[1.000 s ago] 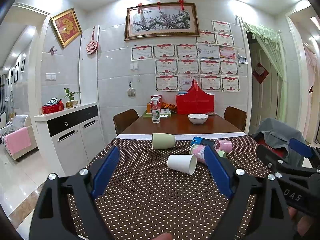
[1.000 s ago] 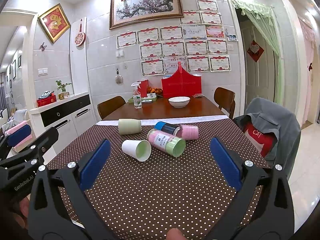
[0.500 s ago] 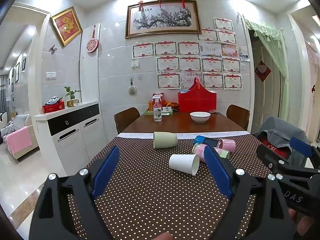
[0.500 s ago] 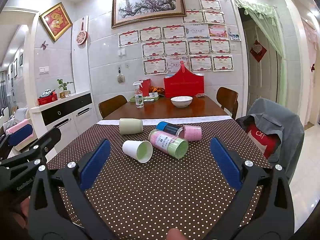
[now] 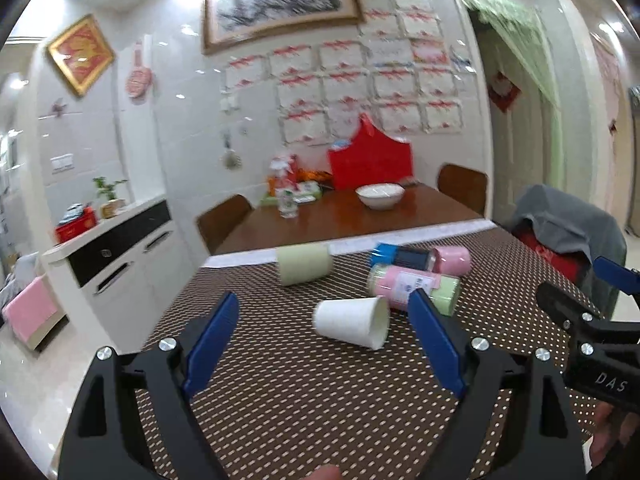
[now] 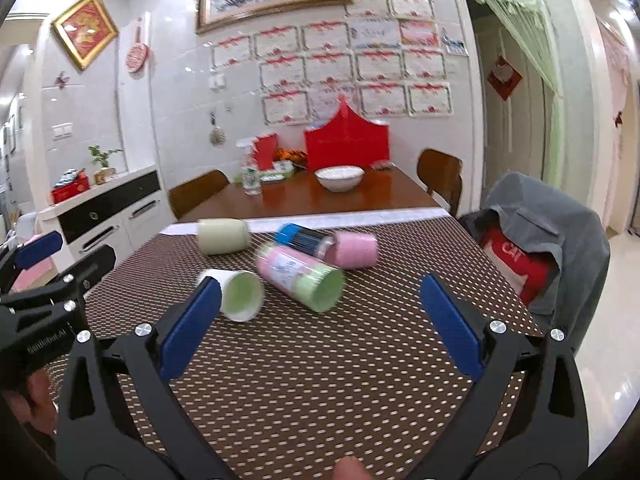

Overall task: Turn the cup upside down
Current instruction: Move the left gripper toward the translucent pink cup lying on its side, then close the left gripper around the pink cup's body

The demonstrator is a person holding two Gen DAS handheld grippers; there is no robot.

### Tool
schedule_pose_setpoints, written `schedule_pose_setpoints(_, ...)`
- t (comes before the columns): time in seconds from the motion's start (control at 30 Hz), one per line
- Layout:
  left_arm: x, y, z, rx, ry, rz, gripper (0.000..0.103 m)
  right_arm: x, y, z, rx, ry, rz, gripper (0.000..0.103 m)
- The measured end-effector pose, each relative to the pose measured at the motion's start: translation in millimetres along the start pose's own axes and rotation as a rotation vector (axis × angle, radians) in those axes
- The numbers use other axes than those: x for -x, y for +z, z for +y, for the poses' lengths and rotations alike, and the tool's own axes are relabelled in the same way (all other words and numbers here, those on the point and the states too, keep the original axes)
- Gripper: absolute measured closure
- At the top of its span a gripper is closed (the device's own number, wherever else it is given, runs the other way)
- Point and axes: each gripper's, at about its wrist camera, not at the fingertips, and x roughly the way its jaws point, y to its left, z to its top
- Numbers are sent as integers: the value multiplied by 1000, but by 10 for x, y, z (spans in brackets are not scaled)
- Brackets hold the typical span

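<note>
Several cups lie on their sides on the brown dotted tablecloth (image 5: 320, 392). A white paper cup (image 5: 352, 322) lies nearest, its green-lined mouth showing in the right wrist view (image 6: 240, 294). Behind it lie a pale green cup (image 5: 304, 264), a pink-and-green tumbler (image 5: 412, 286), a blue-and-black tumbler (image 5: 400, 256) and a pink cup (image 5: 452, 259). My left gripper (image 5: 320, 344) is open and empty, just short of the white cup. My right gripper (image 6: 320, 316) is open and empty, in front of the tumbler (image 6: 300, 276).
A wooden table (image 6: 320, 200) behind carries a white bowl (image 6: 339, 178), a spray bottle (image 6: 250, 176) and a red box (image 6: 346, 136). A chair draped with a grey jacket (image 6: 540, 248) stands right. A white sideboard (image 5: 116, 256) stands left.
Both grippers have moved forward toward the cups, which now look larger and closer. The views have tilted and blurred. The jaws stay open.
</note>
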Motion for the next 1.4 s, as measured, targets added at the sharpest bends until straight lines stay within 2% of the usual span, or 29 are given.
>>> schedule_pose_setpoints(0.37, -1026, 299, -612, -164, -165, 155, 18, -775, 22, -635, -90, -64, 160, 6)
schedule_pose_setpoints(0.63, -1684, 480, -1009, -319, -284, 269, 18, -1229, 53, -860, -136, -72, 280, 6)
schedule_pose_setpoints(0.8, -2066, 560, -1241, -415, -350, 331, 18, -1504, 86, -956, -158, -82, 329, 6)
schedule_pose_setpoints(1.07, -2615, 604, -1640, -635, -457, 426, 18, -1811, 84, -1185, -209, -93, 391, 6)
schedule_pose_setpoints(1.17, -2787, 588, -1812, -690, -528, 485, 18, -1891, 61, -1243, -218, -98, 406, 6)
schedule_pose_setpoints(1.23, -2912, 576, -1907, -715, -551, 520, 18, -1937, 44, -1284, -228, -95, 414, 6)
schedule_pose_setpoints(1.3, -3075, 546, -2019, -739, -589, 580, 18, -1961, 34, -1317, -233, -98, 417, 6)
schedule_pose_setpoints(1.4, -3274, 550, -2112, -772, -550, 618, 18, -1981, 40, -1369, -244, -100, 417, 6)
